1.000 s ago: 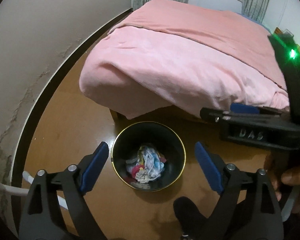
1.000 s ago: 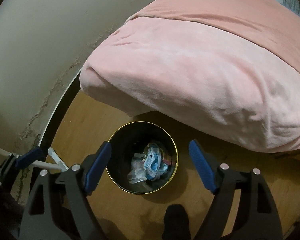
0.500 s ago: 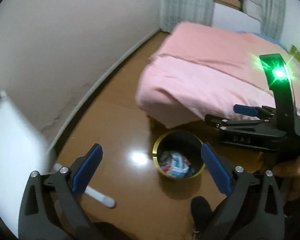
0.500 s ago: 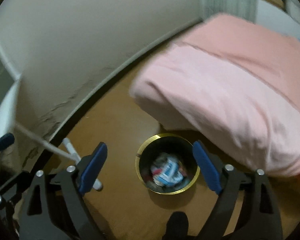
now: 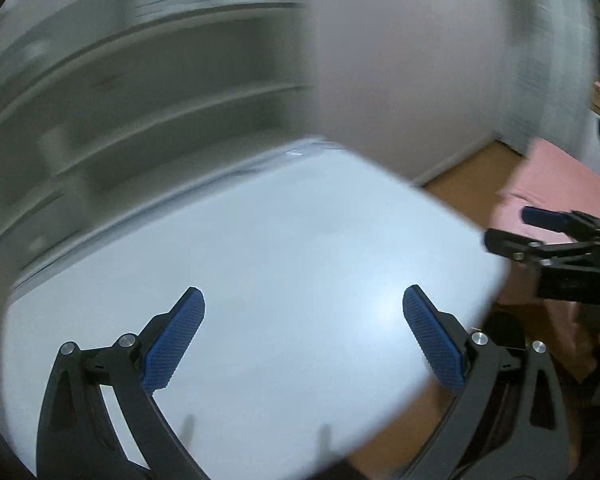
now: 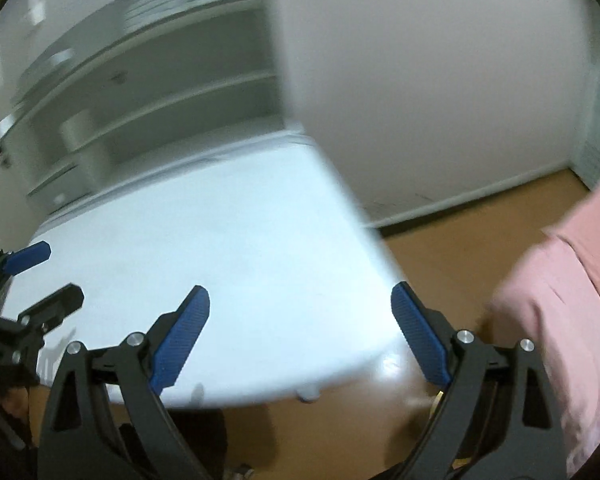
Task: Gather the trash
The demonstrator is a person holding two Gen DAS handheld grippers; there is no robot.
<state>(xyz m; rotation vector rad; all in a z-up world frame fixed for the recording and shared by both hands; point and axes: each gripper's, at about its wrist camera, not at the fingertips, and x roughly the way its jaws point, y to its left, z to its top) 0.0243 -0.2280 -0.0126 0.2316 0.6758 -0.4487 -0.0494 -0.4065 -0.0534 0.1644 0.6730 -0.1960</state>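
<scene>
- We can read no text, label, brand, number or sign in either wrist view.
- Motion blur smears the white shelf unit (image 6: 148, 92) and the white tabletop (image 6: 228, 264); neither shows any lettering we can make out.
</scene>
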